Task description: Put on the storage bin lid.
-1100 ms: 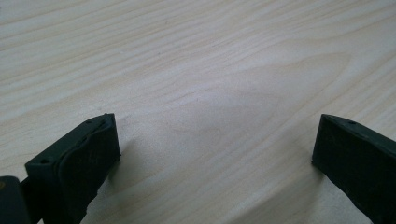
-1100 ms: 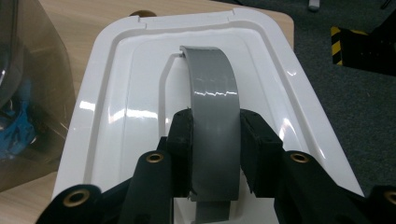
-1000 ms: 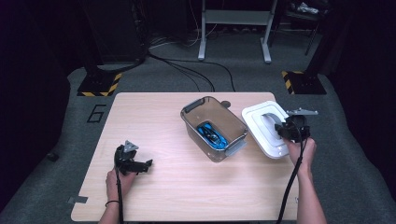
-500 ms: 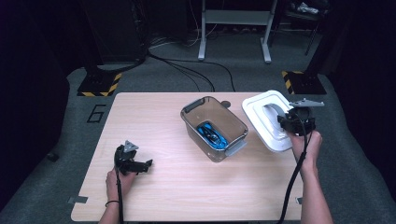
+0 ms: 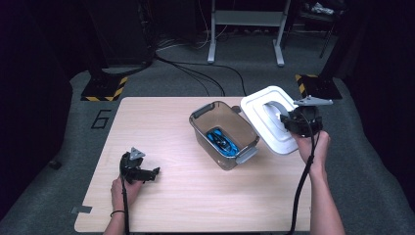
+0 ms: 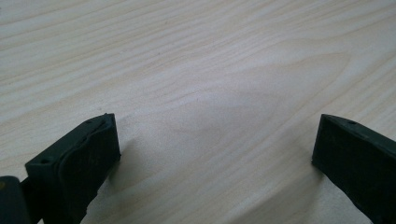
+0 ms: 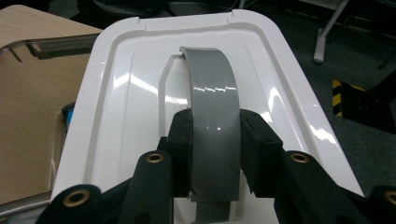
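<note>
A white lid [image 5: 266, 117] with a grey handle [image 7: 212, 116] hangs tilted in the air to the right of a clear bin [image 5: 222, 133]. My right gripper [image 5: 288, 120] is shut on that handle, a pad pressed on each side [image 7: 215, 156]. The bin stands near the table's middle with its top uncovered and blue items [image 5: 220, 141] inside. Far from the bin, my left gripper [image 5: 151, 173] rests low at the table's front left, its jaws wide open over bare wood [image 6: 215, 154] with nothing between them.
The wooden table [image 5: 161, 122] carries a "6" mark [image 5: 101, 119] at its far left. Dark floor with cables [image 5: 195, 73], yellow-black striped feet [image 5: 100, 88] and a metal stand [image 5: 244, 19] lies beyond the far edge.
My right gripper has lifted the white lid off the table and tilted it up beside the bin. The left gripper has not moved.
</note>
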Tool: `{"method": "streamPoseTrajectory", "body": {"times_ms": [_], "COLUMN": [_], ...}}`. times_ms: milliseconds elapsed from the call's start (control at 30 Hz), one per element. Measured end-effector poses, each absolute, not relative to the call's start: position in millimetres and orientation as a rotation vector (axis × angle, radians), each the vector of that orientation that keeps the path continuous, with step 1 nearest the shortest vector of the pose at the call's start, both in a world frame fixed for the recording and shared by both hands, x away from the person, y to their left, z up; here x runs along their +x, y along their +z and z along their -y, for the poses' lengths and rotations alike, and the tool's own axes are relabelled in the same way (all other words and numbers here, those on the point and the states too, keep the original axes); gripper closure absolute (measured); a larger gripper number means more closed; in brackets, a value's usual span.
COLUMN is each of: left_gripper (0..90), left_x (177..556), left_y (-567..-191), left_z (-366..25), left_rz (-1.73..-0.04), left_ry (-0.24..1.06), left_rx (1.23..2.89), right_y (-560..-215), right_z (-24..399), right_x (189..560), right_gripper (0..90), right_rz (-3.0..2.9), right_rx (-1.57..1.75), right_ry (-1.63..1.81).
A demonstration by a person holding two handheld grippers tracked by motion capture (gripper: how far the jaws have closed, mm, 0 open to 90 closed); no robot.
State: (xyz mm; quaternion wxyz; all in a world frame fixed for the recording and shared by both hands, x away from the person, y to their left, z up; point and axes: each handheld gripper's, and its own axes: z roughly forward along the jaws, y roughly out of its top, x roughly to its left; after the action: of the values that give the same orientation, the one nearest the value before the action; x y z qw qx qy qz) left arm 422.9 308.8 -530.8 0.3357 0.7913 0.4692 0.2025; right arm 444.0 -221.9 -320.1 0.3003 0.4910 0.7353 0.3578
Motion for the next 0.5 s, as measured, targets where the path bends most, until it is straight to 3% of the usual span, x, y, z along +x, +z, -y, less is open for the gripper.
{"method": "streamPoseTrajectory", "body": {"times_ms": [500], "left_gripper": [0.6], "left_x": [423.0], "left_y": [-530.9], "left_z": [-308.9], "left_rz": [-1.223], "left_ry": [0.528], "left_rx": [2.063], "right_y": [-313.3], "right_z": [165.6], "right_x": [443.4], "right_gripper": [67.0], "right_rz": [-2.055], "right_rx": [1.202], "right_ry": [1.048]}}
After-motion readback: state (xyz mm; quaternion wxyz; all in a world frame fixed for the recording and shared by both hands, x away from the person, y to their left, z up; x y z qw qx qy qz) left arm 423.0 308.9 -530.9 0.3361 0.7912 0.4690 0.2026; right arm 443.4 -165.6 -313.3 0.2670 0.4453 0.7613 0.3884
